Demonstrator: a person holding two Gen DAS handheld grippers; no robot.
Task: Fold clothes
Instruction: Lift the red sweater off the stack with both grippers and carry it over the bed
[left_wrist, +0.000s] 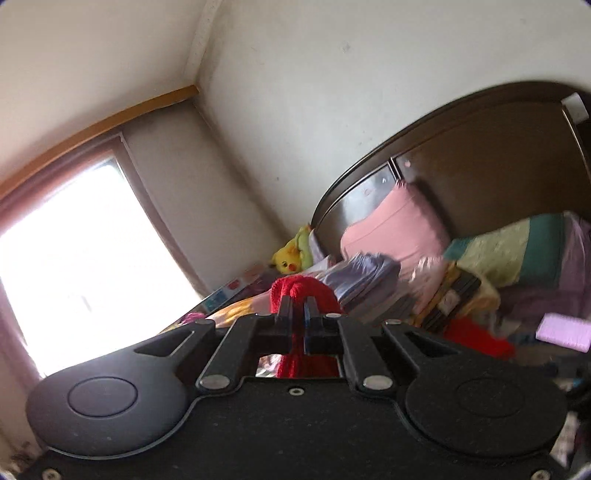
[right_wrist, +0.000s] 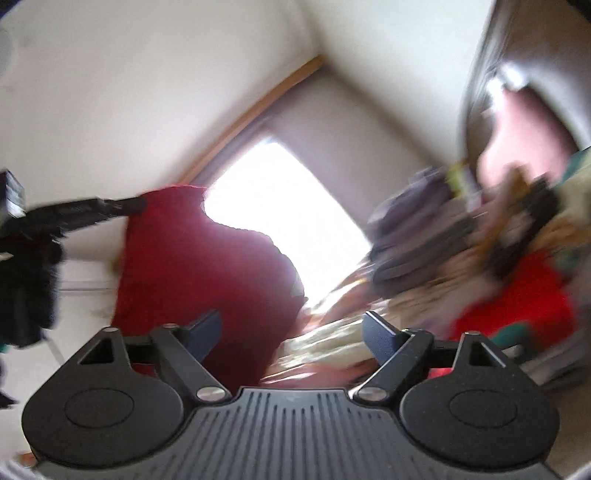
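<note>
Left gripper (left_wrist: 298, 306): jaws clamping bunched red knit garment (left_wrist: 295, 290), fabric hanging beneath. Right gripper (right_wrist: 291, 328): jaws gaping wide, gripping nothing; the garment's soft drape hanging beyond its left jaw.

My left gripper (left_wrist: 298, 308) is clamped on a red garment (left_wrist: 295, 291), held level. Beyond it: bed with pink pillow (left_wrist: 395, 229), yellow plush toy (left_wrist: 288, 258), dark headboard (left_wrist: 480, 155), bright window (left_wrist: 85, 251).

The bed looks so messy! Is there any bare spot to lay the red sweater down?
Hardly any. The headboard end is crowded: pink pillow, purple folded pile, striped blanket. The only open patch seems to be the shiny patterned bedspread between the red sweater and that pile.
</note>
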